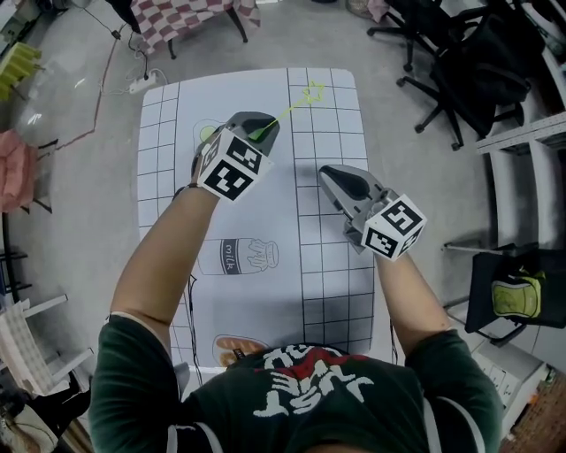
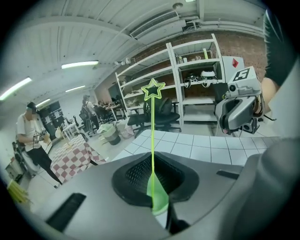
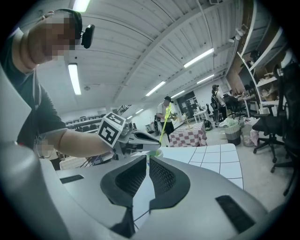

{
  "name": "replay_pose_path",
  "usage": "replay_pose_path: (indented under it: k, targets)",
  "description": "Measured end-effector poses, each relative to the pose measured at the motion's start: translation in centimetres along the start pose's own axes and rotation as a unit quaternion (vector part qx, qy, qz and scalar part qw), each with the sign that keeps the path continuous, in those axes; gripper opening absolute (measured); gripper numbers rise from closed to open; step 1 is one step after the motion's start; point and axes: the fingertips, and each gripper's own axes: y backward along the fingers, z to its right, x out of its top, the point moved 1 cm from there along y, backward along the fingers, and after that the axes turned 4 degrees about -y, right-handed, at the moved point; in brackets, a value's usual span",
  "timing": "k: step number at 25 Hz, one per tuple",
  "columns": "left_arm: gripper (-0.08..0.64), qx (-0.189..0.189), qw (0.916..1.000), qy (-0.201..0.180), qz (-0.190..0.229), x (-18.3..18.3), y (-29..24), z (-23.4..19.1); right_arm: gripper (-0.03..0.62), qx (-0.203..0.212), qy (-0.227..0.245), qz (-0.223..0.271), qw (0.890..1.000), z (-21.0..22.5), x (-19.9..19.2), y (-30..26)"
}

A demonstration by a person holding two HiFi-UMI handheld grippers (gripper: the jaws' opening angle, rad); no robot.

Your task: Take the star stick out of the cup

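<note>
The left gripper (image 1: 256,129) hangs over the far left part of the worktop (image 1: 336,292). Its 2 jaws are pinched tight on the lower end of the star stick (image 1: 285,112). In the left gripper view the thin green stem rises straight out of the closed pads to an outlined star (image 2: 153,89). From above, the stick slants away from the gripper, with the star out near the far edge, a little right of the middle. Whether its bottom end sits inside anything, I cannot tell.

The right gripper (image 1: 334,175) is held over the right half of the worktop, well apart from the left one and nearer the person. Its 2 jaws are drawn together with nothing between them.

The worktop is white with a black grid, and a printed milk bottle (image 1: 232,257) lies near its middle on the left. Office chairs (image 1: 460,62) stand on the floor off the far right corner, and a checkered cloth (image 1: 186,13) beyond the far edge.
</note>
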Motion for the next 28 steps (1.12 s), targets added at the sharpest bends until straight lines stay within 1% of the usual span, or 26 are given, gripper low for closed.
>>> replay_pose_path:
  k: [4,7,10,13,18,22,28]
  targets:
    - [0.021,0.01,0.9986,0.033,0.041,2.4,2.5,-1.6,0.034,-0.003,0.006,0.002,1.0,-0.9,0.9,0.6]
    - [0.021,0.024,0.9955,0.06,0.069,3.7,4.6,-3.3,0.034,-0.005,0.012,0.006,1.0,-1.7,1.7,1.0]
    - [0.02,0.038,0.9902,0.088,0.102,5.4,7.2,-4.8,0.034,-0.006,0.018,0.009,1.0,-2.9,2.6,1.4]
    - [0.021,0.037,0.9852,0.106,0.129,7.7,10.4,-5.6,0.034,-0.007,0.025,0.011,1.0,-4.5,4.0,1.9]
    - [0.02,0.032,0.9715,0.144,0.185,12.6,17.2,-7.5,0.034,-0.007,0.044,0.026,0.999,-8.1,8.2,2.9]
    - [0.02,0.025,0.962,0.148,0.228,17.4,23.8,-8.5,0.034,-0.015,0.071,0.038,0.997,-12.0,12.3,4.0]
    - [0.02,0.013,0.9583,0.128,0.255,22.1,34.0,-7.5,0.034,-0.03,0.077,0.06,0.995,-19.8,17.1,6.3]
